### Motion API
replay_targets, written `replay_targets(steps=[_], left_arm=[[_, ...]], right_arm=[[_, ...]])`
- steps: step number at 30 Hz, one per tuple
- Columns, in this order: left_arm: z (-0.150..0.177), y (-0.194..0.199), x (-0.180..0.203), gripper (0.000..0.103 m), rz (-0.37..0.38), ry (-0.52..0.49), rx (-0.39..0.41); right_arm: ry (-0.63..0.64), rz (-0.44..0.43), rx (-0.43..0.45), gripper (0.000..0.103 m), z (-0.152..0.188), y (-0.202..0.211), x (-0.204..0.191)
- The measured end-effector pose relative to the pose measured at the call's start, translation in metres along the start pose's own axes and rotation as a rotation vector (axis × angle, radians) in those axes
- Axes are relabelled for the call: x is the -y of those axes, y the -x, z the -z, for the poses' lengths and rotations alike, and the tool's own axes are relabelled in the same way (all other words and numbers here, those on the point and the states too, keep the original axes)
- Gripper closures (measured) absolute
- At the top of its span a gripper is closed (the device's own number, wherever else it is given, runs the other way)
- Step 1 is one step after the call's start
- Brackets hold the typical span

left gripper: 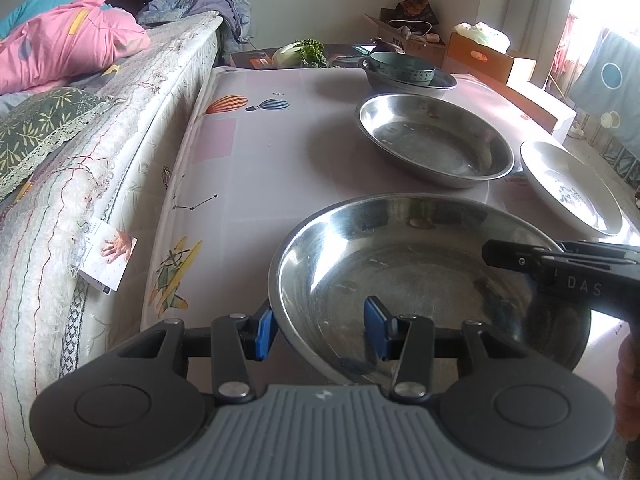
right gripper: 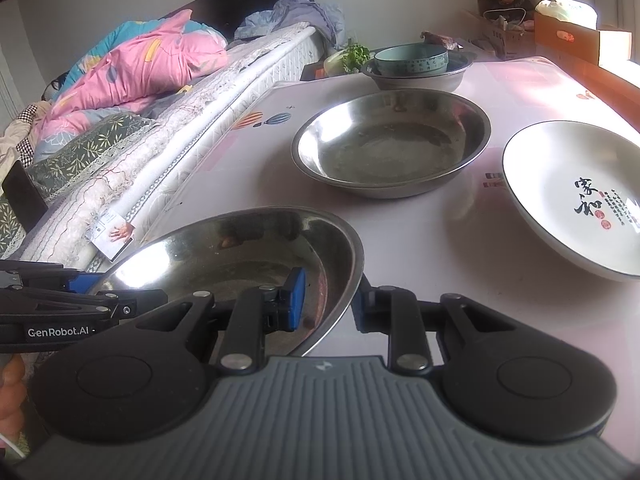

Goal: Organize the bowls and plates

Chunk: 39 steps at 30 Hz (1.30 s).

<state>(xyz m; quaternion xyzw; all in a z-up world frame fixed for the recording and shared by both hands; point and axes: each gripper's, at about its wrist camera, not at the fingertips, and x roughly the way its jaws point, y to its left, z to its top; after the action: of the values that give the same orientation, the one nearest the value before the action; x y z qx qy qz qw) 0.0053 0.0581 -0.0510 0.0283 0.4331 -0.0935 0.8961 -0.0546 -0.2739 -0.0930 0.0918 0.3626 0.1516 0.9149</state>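
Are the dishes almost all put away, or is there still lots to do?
Just begun. Done: a green bowl already sits inside the far steel bowl. In hand: the left claw and right claw straddle opposite rims of the near steel bowl, which looks tilted up. Left: the middle steel bowl and the white plate lie apart.

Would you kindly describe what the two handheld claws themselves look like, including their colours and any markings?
Both match: the left claw and right claw have black jointed linkage arms with silver pivot bolts, blue finger pads, round black side housings and a ribbed grey centre cover. White lettering on the sides reads "GenRobot.AI" and "DAS". No cables or sleeves show.
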Motion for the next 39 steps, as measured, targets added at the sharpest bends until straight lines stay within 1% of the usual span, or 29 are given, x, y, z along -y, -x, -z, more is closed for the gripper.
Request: replay_targets(steps=[8,15,18,21,24,28,35,39], left_arm=[[0.001,0.0,0.001,0.057,0.003,-0.001,-0.002],[0.001,0.002,0.0,0.057,0.012,0.001,0.014],[0.003,-0.001,-0.002,0.058,0.025,0.015,0.003],[0.005,-0.005,-0.006,0.063,0.042,0.04,-0.018],[0.007,-0.01,-0.015,0.07,0.069,0.086,-0.038],[0.006,-0.014,-0.026,0.077,0.079,0.13,-0.043],[-0.005,-0.027,-0.036,0.081,0.096,0.178,-0.056],[-0.011,-0.032,-0.038,0.081,0.096,0.191,-0.056]], right_arm=[[0.001,0.003,0.002,0.08,0.0,0.0,0.0],[0.007,0.004,0.012,0.08,0.0,0.002,0.0],[0.009,0.009,0.009,0.08,0.002,0.001,0.001],[0.005,0.008,0.003,0.08,0.004,-0.001,0.002],[0.001,0.011,-0.008,0.08,0.006,-0.004,0.004],[-0.007,0.014,-0.015,0.081,0.008,-0.007,0.007],[-0.02,0.014,-0.009,0.081,0.004,-0.013,0.011],[-0.017,0.016,-0.004,0.082,0.002,-0.018,0.013]])
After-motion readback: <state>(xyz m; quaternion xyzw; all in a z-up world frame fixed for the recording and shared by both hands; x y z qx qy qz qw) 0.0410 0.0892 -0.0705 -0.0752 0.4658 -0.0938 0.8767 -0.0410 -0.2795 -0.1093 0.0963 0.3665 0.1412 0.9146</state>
